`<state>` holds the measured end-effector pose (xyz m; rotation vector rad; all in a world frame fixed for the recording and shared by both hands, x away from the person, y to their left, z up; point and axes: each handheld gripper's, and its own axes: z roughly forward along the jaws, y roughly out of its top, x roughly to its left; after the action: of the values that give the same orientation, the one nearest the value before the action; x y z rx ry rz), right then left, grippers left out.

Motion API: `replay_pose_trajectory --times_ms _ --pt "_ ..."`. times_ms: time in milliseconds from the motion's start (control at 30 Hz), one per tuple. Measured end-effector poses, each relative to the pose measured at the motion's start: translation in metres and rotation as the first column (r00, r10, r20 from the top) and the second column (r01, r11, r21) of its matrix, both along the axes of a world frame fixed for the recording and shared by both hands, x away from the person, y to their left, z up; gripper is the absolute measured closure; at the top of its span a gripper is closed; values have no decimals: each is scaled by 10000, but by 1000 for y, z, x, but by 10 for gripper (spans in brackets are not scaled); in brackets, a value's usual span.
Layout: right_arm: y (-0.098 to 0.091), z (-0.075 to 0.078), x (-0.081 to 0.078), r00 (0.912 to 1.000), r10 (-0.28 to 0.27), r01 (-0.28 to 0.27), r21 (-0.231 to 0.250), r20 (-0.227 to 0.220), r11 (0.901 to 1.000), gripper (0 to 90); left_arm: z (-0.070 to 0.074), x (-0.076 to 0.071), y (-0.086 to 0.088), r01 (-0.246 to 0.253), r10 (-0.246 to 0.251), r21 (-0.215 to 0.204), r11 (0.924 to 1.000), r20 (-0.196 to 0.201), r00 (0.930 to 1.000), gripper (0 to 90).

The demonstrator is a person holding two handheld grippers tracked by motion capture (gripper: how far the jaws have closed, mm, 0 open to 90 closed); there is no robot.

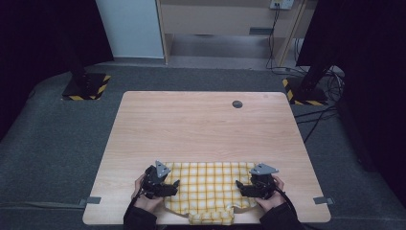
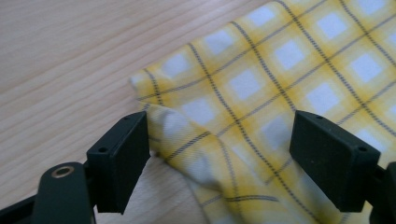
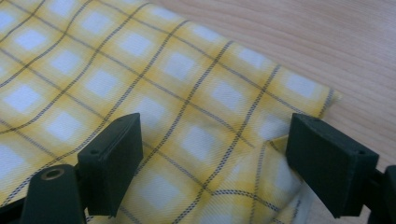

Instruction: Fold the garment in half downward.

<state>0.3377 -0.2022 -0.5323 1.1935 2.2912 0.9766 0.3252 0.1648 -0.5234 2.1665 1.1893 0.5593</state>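
A yellow plaid cloth (image 1: 208,184) lies flat at the near edge of the wooden table (image 1: 191,120), with a small flap hanging toward the front edge. My left gripper (image 1: 174,187) sits at the cloth's left side and my right gripper (image 1: 239,188) at its right side. In the left gripper view, the left gripper (image 2: 219,163) stands open over a folded-up left edge of the cloth (image 2: 280,70). In the right gripper view, the right gripper (image 3: 215,163) is open too, straddling the right edge of the cloth (image 3: 116,70), where a corner is turned under.
A dark round cap (image 1: 237,104) is set in the table near its far edge. Grey tape strips (image 1: 94,200) (image 1: 321,200) mark the front corners. Two stand bases with hazard stripes (image 1: 86,86) (image 1: 306,91) rest on the grey floor beyond the table.
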Motion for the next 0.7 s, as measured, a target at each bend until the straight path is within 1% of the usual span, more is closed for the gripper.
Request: replay_pose_trajectory --times_ms 100,133,167,233,267,300,400,500,567,633,700 --pt "-2 1 5 9999 -98 99 30 -63 9999 180 1 -1 0 -49 49 59 10000 60 10000 200" --pt "-1 4 2 10000 -51 51 70 0 10000 182 6 -5 -1 29 -29 -19 10000 103 9999 200" --pt "-1 6 0 10000 34 -34 124 44 9999 180 8 -6 -2 87 -85 -163 9998 113 9999 200" --pt "2 11 -8 9995 289 -292 302 112 9991 176 14 -13 -4 336 -335 -743 9967 31 9994 196" --pt "4 13 -12 9990 439 -442 331 113 9985 172 15 -16 -6 501 -503 -854 9951 -1 9987 193" --pt "6 14 -17 9981 606 -609 276 105 9978 163 16 -20 -10 617 -619 -855 9944 1 9981 190" --pt "12 12 -27 9954 962 -962 46 31 9953 157 14 -30 -21 1034 -1042 -508 9933 -116 9945 177" --pt "13 6 -32 9943 1062 -1063 -227 -67 9941 156 7 -33 -29 1274 -1275 -74 9918 -266 9915 176" --pt "12 3 -30 9946 1031 -1034 -356 -106 9940 156 2 -32 -31 1294 -1288 158 9915 -323 9911 175" --pt "10 2 -27 9942 1039 -1044 -181 -280 9944 151 1 -31 -29 1261 -1260 12 9920 -376 9913 164" --pt "7 1 -25 9942 1038 -1040 -72 -280 9945 152 0 -29 -28 1232 -1235 -102 9923 -394 9916 158"
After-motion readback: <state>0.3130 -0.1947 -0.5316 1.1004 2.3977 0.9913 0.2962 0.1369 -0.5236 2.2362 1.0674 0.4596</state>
